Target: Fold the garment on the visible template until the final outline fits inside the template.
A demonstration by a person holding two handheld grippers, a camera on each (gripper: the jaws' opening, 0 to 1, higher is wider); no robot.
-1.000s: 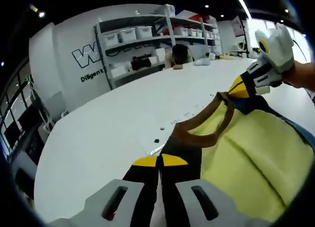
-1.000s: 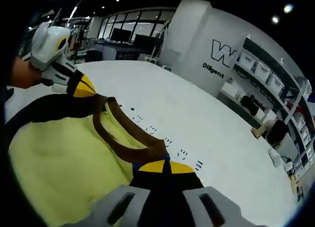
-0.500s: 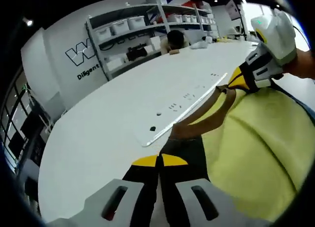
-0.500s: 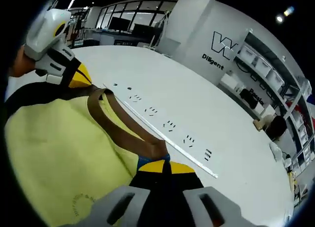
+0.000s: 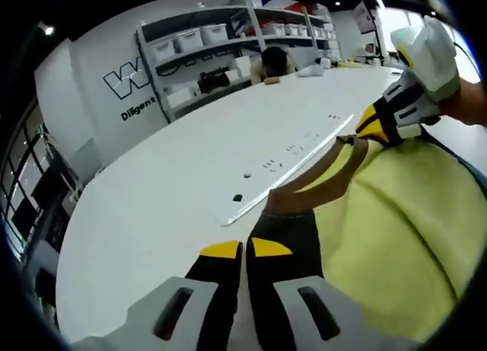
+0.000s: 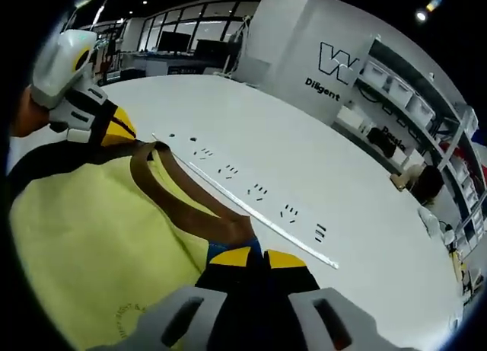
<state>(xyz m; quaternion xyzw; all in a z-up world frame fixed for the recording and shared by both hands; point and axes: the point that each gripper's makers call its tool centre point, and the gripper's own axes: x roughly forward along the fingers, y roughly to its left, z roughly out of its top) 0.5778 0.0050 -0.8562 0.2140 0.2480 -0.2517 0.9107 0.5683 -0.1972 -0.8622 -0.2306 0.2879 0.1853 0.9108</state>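
A: While the shirt [image 5: 396, 237] lies on the table [image 5: 152, 206], where does it sit against the left gripper [image 5: 243, 250]?

B: Just ahead and to the right of its jaws. The yellow tips stand a narrow slit apart, and dark cloth at the shoulder lies at and past the right tip. Whether they pinch it, I cannot tell.

A: And the right gripper [image 6: 256, 258]?

B: In the right gripper view its tips are also a sliver apart, with the shirt's [image 6: 91, 237] brown collar [image 6: 179, 206] running up to them from the left. Blue and dark fabric sits right at the tips; pinched or not, I cannot tell.

A: The template [image 6: 251, 214]?

B: A clear sheet with small black marks, its edge running just beyond the collar, ahead of both pairs of jaws. The collar stretches between the two grippers along that edge.
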